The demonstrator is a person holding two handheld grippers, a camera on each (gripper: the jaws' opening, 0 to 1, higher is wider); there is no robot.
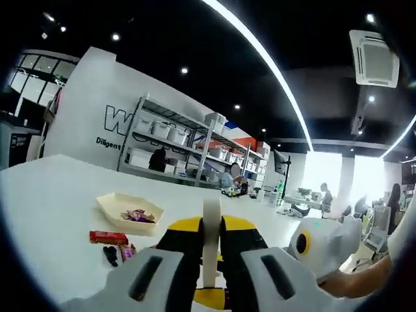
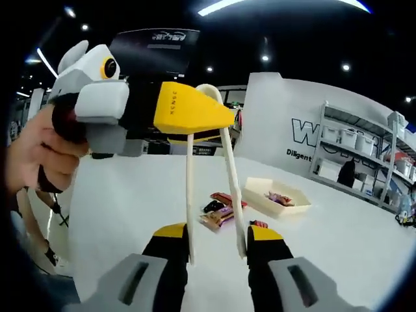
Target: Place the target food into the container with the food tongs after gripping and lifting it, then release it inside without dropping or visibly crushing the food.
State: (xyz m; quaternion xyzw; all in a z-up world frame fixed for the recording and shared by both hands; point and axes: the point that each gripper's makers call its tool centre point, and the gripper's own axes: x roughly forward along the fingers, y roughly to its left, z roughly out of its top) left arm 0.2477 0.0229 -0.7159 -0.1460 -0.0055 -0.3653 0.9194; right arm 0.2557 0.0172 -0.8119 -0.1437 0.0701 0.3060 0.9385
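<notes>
White food tongs (image 2: 209,162) hang in the air between my two grippers. In the right gripper view my left gripper (image 2: 195,117), held by a hand, is shut on their rounded hinge end. Both tong arms run down between the fingers of my right gripper (image 2: 216,244), which stands open with the arm ends just inside its fingertips. Seen from the left gripper view, the tongs (image 1: 210,237) are edge-on inside my left gripper (image 1: 211,260). A cream tray (image 2: 260,190) (image 1: 110,207) with a few wrapped sweets sits on the white table. Wrapped snack bars (image 2: 220,214) (image 1: 108,237) lie beside it.
The white table (image 1: 58,195) stretches wide around the tray, and its edge falls away on the left in the right gripper view. Metal shelves (image 1: 175,146) with boxes stand behind it by a lettered wall. My right gripper (image 1: 325,244) and a hand show at the right.
</notes>
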